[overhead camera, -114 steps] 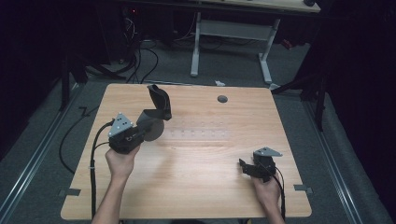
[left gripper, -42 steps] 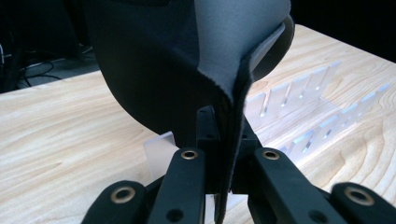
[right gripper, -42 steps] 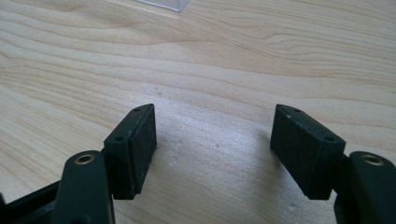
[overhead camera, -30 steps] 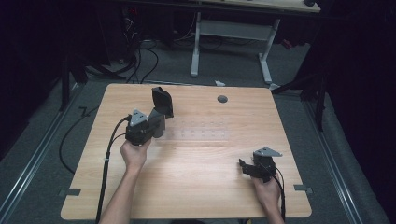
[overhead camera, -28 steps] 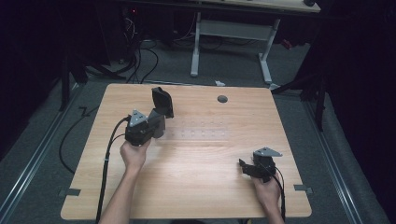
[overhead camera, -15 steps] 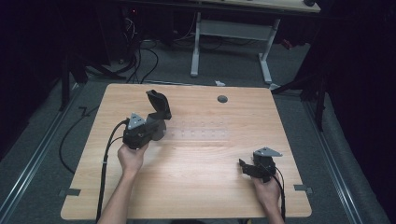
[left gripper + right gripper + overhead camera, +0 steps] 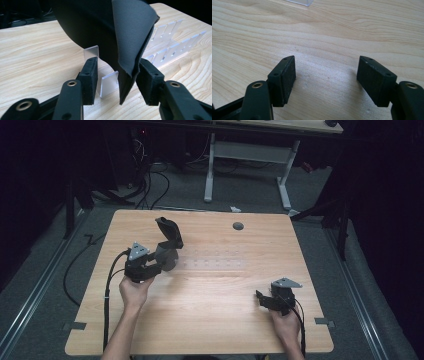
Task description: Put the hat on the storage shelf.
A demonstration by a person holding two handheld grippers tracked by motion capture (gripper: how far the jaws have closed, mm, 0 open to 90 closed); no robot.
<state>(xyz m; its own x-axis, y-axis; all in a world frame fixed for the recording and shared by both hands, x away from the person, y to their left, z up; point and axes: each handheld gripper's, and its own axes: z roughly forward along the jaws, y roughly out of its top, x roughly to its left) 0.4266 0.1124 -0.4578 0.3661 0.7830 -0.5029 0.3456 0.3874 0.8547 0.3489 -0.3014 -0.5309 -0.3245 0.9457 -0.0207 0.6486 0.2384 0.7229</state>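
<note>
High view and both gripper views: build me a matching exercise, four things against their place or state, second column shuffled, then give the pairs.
Things:
1. left gripper
2. right gripper
3. dark sheet
4. round grommet

Places or states:
A. set into the table top near its far edge
B. open, fingers over bare wood, holding nothing
C. curled and raised off the table, its edge hanging between two fingers
D. at the table's left half, fingers apart on either side of a hanging edge, clear slotted rack beyond

Pairs: 1-D, 2-B, 3-C, 4-A
</note>
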